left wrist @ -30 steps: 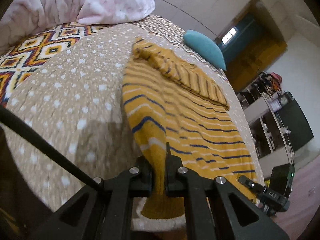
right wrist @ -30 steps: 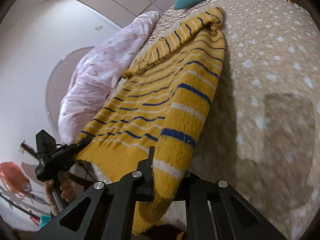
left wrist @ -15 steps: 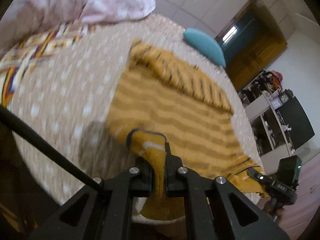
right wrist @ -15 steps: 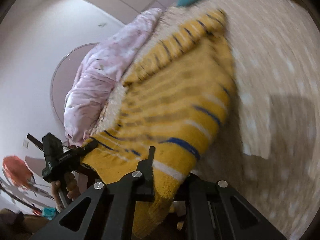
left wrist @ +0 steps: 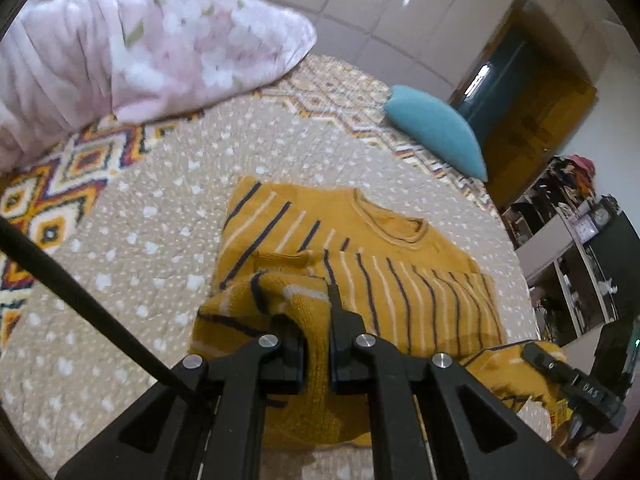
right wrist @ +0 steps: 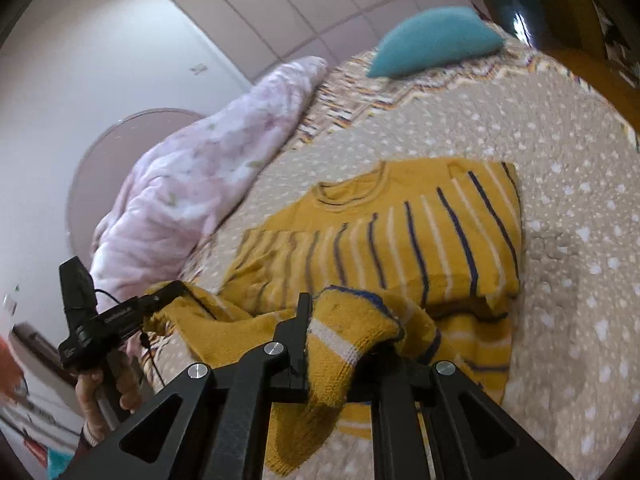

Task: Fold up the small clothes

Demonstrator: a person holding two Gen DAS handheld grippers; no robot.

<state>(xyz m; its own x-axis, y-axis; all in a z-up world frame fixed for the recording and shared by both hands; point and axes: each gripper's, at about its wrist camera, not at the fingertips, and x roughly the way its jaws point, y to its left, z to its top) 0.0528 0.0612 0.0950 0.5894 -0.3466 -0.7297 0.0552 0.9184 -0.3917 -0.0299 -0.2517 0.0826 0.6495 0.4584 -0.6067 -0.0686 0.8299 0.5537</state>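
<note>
A mustard-yellow knit sweater (left wrist: 384, 264) with navy and white stripes lies on the bed, its round neckline at the far end; it also shows in the right wrist view (right wrist: 420, 236). Its lower part is lifted and bunched toward me. My left gripper (left wrist: 316, 320) is shut on the sweater's hem at one corner. My right gripper (right wrist: 344, 332) is shut on the hem at the other corner. Each gripper shows in the other's view, the right gripper (left wrist: 576, 384) at lower right and the left gripper (right wrist: 100, 320) at lower left, both holding yellow knit.
The bed has a beige dotted quilt (left wrist: 132, 264) with a zigzag patterned border. A pink floral duvet (left wrist: 140, 48) is piled at the far left. A teal cushion (left wrist: 436, 132) lies at the far edge. Shelves (left wrist: 576, 248) stand beyond the bed on the right.
Both grippers have carried the hem up and forward over the sweater's body. The sweater, stretched out long before, now lies shorter with its lower part raised and bunched.
</note>
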